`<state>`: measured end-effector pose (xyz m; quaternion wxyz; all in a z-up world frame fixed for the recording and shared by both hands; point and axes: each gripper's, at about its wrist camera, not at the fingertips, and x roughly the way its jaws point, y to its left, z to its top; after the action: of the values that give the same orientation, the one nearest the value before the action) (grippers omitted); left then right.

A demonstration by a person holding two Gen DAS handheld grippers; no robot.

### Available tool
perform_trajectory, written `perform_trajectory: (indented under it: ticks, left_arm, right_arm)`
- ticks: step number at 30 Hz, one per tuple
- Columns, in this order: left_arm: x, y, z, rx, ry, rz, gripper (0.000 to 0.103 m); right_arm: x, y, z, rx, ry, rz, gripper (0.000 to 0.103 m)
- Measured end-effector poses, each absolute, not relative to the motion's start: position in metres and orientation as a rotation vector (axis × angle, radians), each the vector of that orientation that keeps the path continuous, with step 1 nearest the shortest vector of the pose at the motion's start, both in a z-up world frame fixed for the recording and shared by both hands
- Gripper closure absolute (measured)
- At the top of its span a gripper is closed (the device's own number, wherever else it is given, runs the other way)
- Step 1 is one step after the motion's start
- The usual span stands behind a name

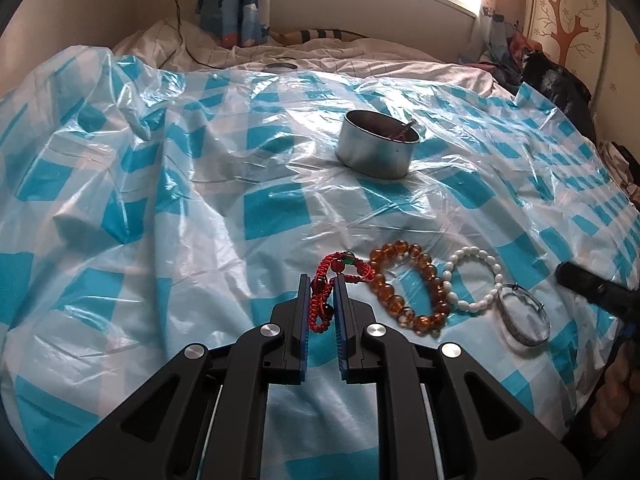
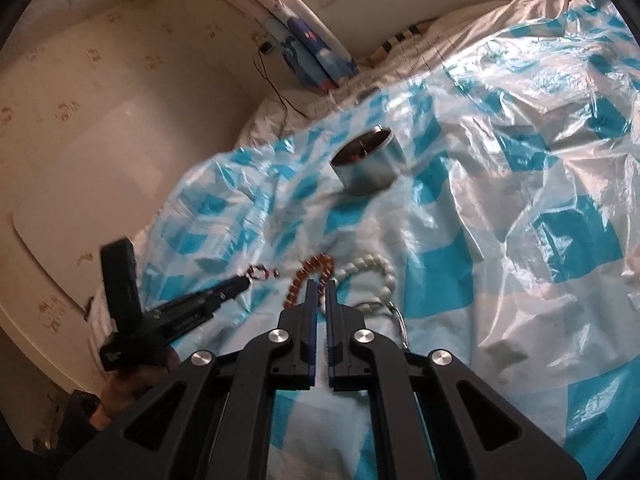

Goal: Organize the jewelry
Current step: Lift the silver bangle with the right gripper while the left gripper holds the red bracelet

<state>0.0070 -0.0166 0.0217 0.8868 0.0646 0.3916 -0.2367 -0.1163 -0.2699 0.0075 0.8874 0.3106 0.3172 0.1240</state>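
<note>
The red cord bracelet (image 1: 340, 266) with dark beads lies at the left end of a row on the blue-and-white plastic sheet (image 1: 200, 200). My left gripper (image 1: 322, 286) is shut on its cord; the right wrist view shows the same grip, left gripper (image 2: 245, 281) on the red bracelet (image 2: 262, 272). To its right lie an amber bead bracelet (image 1: 408, 284), a white bead bracelet (image 1: 476, 276) and a clear bangle (image 1: 524, 316). My right gripper (image 2: 320, 286) is shut on nothing, hovering over the near side of the amber bracelet (image 2: 308, 274) and the white bracelet (image 2: 376, 268). A round metal tin (image 1: 376, 152) stands further back with reddish pieces inside.
A round lid (image 1: 280, 67) lies at the sheet's far edge on the bedding. A black cable (image 1: 180, 20) hangs down the wall at the back left. Dark bags and clothes (image 1: 556, 76) pile up at the right. The sheet is crumpled and raised at the left.
</note>
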Motion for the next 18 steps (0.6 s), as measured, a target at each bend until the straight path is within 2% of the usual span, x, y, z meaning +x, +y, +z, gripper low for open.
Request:
perform_trajectory:
  ticks: [2, 3, 6, 7, 9, 12, 18]
  left_arm:
    - [0.007, -0.019, 0.02, 0.138, 0.823, -0.499, 0.093]
    - [0.007, -0.019, 0.019, 0.139, 0.824, -0.501, 0.093]
    - [0.007, -0.018, 0.018, 0.132, 0.829, -0.503, 0.093]
    - [0.007, -0.017, 0.018, 0.126, 0.833, -0.504, 0.093]
    - [0.008, -0.016, 0.017, 0.121, 0.836, -0.505, 0.093]
    - [0.008, -0.017, 0.016, 0.125, 0.838, -0.508, 0.093]
    - [0.009, -0.015, 0.015, 0.112, 0.845, -0.507, 0.093]
  right_arm:
    - [-0.115, -0.268, 0.002, 0.624, 0.7, 0.206, 0.075]
    - [-0.115, -0.266, 0.002, 0.597, 0.711, 0.167, 0.052]
    - [-0.115, -0.246, 0.012, 0.445, 0.712, 0.155, 0.044]
    - [-0.114, -0.236, 0.013, 0.385, 0.717, 0.154, 0.035]
    - [-0.11, -0.214, 0.013, 0.232, 0.74, 0.143, 0.026]
    - [-0.099, -0.198, 0.003, 0.075, 0.802, 0.08, 0.024]
    - [-0.1, -0.221, -0.007, 0.194, 0.825, 0.072, 0.026]
